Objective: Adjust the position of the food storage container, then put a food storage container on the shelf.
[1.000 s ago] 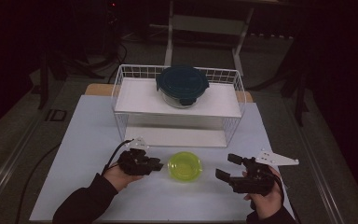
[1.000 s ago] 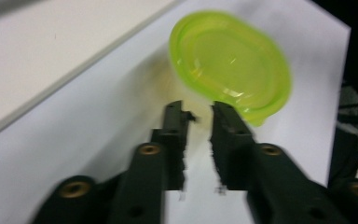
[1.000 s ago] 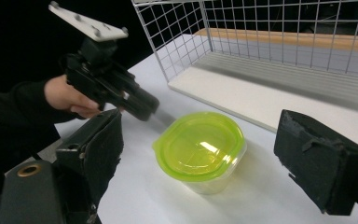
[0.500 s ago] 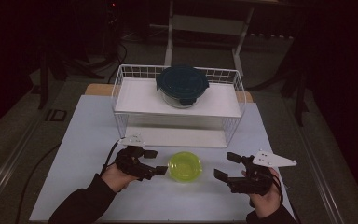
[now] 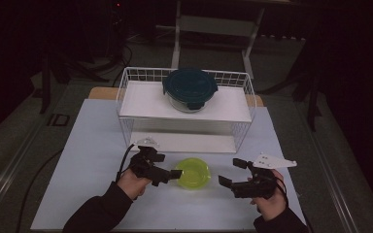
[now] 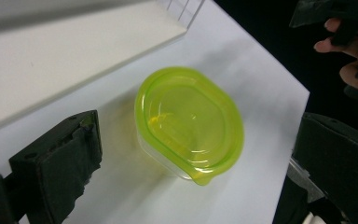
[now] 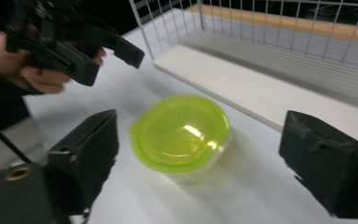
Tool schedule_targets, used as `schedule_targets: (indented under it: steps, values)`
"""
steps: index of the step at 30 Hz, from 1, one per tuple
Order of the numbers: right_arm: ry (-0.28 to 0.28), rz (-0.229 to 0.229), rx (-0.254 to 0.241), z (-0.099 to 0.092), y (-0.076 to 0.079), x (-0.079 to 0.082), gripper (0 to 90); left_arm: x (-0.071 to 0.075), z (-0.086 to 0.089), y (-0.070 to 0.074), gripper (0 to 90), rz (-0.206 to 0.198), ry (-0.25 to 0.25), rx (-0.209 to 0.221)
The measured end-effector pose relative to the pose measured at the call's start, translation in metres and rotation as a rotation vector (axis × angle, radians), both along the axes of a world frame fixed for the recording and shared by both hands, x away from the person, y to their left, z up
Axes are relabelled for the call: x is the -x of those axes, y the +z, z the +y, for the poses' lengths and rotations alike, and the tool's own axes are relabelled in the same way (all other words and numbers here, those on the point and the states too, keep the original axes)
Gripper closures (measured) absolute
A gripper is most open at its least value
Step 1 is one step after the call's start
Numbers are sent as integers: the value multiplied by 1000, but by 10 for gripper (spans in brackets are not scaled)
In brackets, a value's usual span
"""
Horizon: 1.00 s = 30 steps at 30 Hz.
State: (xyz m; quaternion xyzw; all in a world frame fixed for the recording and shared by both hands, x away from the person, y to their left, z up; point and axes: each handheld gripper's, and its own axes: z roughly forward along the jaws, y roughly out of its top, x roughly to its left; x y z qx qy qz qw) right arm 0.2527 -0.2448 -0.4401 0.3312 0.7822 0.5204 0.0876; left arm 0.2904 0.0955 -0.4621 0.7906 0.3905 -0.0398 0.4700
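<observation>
A round container with a lime-green lid [image 5: 192, 173] sits on the white table between my two grippers. My left gripper [image 5: 168, 168] is just to its left, and its jaws have just been opening; they now stand wide apart. In the left gripper view the container [image 6: 189, 123] lies ahead of the left gripper [image 6: 200, 140], untouched. My right gripper [image 5: 228, 172] is open just to the right, its jaws having widened a little more. The container [image 7: 182, 133] sits ahead of the right gripper [image 7: 200, 140], clear of both pads.
A white wire rack [image 5: 126, 92] stands behind, with a white shelf and a white base board [image 5: 175, 141]. A glass dish with a dark teal lid [image 5: 190, 89] rests on the shelf. The table's edges drop off to a dark floor.
The left gripper's jaws went from nearly shut to wide apart beside the green-lidded container. The right gripper edged slightly left toward the container.
</observation>
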Motion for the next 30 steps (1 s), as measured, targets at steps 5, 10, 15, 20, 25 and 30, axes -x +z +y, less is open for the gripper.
schedule_targets:
  steps: [5, 10, 15, 20, 25, 30]
  values:
    - [-14, 84, -14, 5, -11, -12, 134, -4, -8, -9, 48, 36, 18, -28]
    - [-13, 165, -31, 10, -21, -28, 195, -9, -8, -17, 124, 105, 52, -1]
    - [-30, 258, -14, 18, -33, -43, 295, -14, -6, -27, 158, 198, 71, 28]
    - [-53, 398, -22, 22, -48, -59, 407, -16, -4, -34, 244, 259, 88, 65]
    - [-59, 545, -56, 23, -59, -72, 477, -18, -3, -39, 382, 303, 108, 92]
    - [-63, 625, -70, 26, -66, -78, 566, -21, -6, -47, 494, 355, 82, 99]
